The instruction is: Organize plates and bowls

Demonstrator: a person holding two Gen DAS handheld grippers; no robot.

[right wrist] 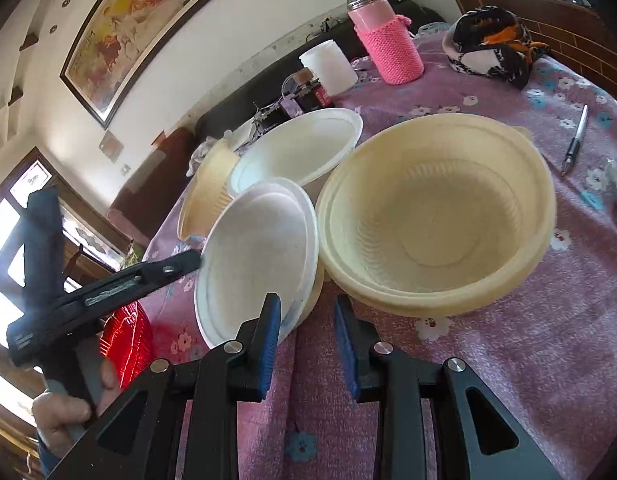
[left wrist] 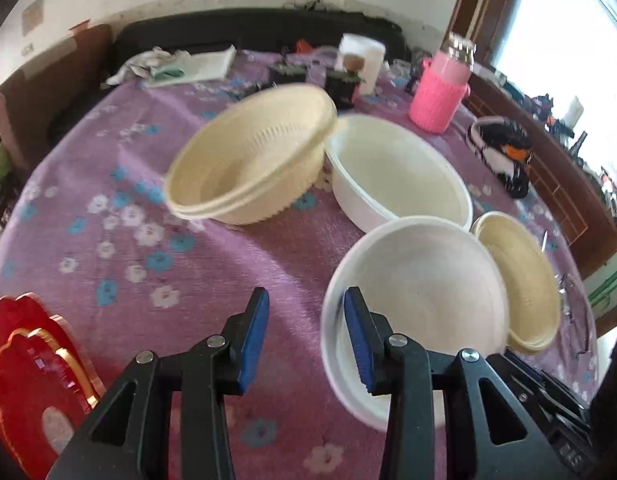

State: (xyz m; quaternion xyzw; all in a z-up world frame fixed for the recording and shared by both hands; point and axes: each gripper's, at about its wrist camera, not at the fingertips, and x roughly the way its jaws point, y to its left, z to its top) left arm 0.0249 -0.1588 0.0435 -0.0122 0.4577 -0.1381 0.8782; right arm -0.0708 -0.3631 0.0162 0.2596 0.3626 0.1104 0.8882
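A near white bowl (left wrist: 420,292) is tilted, and my left gripper (left wrist: 306,336) is open with its right finger inside the bowl's near rim. The same bowl (right wrist: 256,248) leans on a cream bowl stack (right wrist: 436,216) in the right wrist view. My right gripper (right wrist: 306,344) is open just in front of both, touching neither. A second white bowl (left wrist: 396,172) stands behind, and another cream bowl stack (left wrist: 252,156) stands tilted at centre left. The cream stack by the white bowl also shows at the right in the left wrist view (left wrist: 520,280).
A purple flowered tablecloth (left wrist: 108,240) covers the table. A red ornate plate (left wrist: 32,380) lies at the near left. A pink knitted flask (left wrist: 442,88), white container (right wrist: 328,66), dark jars (left wrist: 340,84), black-orange cloth (right wrist: 492,46) and a pen (right wrist: 574,140) stand around.
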